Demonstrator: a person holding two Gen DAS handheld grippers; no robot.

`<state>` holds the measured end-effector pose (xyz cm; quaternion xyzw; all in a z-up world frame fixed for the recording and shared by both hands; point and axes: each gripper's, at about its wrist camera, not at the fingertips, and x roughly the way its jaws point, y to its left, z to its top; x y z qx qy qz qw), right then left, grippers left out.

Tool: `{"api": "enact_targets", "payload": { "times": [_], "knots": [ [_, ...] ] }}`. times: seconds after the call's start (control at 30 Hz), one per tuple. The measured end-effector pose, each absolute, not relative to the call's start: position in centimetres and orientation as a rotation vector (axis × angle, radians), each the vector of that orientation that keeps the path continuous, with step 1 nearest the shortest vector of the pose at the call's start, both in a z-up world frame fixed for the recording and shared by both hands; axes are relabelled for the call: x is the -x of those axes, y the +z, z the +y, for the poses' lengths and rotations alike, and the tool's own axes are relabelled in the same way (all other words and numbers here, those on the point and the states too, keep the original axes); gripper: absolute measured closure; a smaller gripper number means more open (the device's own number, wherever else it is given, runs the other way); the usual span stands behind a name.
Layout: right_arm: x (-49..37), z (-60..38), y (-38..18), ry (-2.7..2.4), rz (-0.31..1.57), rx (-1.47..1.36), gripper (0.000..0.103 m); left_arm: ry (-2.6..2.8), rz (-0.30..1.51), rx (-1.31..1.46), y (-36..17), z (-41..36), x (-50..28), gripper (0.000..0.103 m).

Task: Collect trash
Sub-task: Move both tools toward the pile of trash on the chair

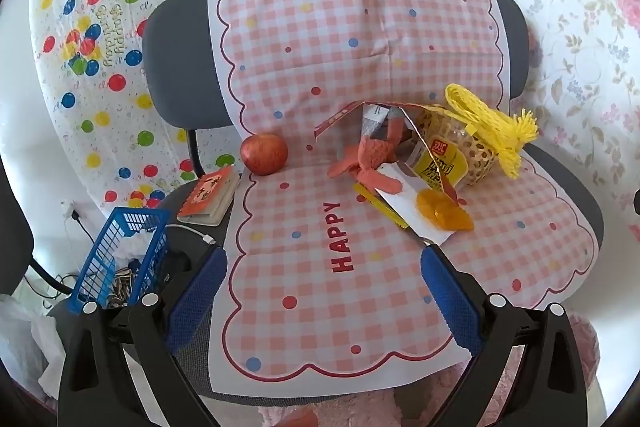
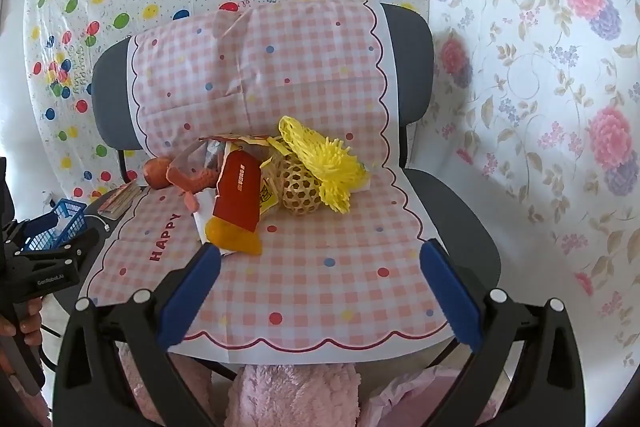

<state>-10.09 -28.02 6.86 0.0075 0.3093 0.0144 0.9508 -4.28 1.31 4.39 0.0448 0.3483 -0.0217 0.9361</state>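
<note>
A heap of trash lies on the chair's pink checked cloth (image 1: 344,75): orange peel (image 1: 444,213), a torn red and white wrapper (image 1: 348,117), a yellow snack packet (image 1: 440,167), pink foam netting (image 1: 368,163) and yellow foam netting (image 1: 492,123) draped over a small woven basket (image 1: 482,157). My left gripper (image 1: 323,255) hangs open above the cloth, in front of the heap and empty. In the right wrist view the peel (image 2: 234,237) lies just beyond the left finger of my open, empty right gripper (image 2: 320,249). Behind it are the red wrapper (image 2: 238,193) and yellow netting (image 2: 320,159).
A blue plastic basket (image 1: 120,255) holding seed shells and tissue sits at the seat's left edge. A red apple (image 1: 264,154) and a small notebook (image 1: 210,195) lie left of the heap. A white cable end (image 1: 206,238) rests nearby. Patterned sheets hang behind the chair.
</note>
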Motion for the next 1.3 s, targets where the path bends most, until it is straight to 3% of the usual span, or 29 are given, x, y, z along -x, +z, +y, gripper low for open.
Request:
{"api": "enact_targets", "payload": {
  "times": [1.3],
  "knots": [
    [9.8,-27.8,6.4,0.025,0.638,0.009,0.006,-0.035,0.721,-0.096,3.7,1.5,4.1,0.007]
  ]
}}
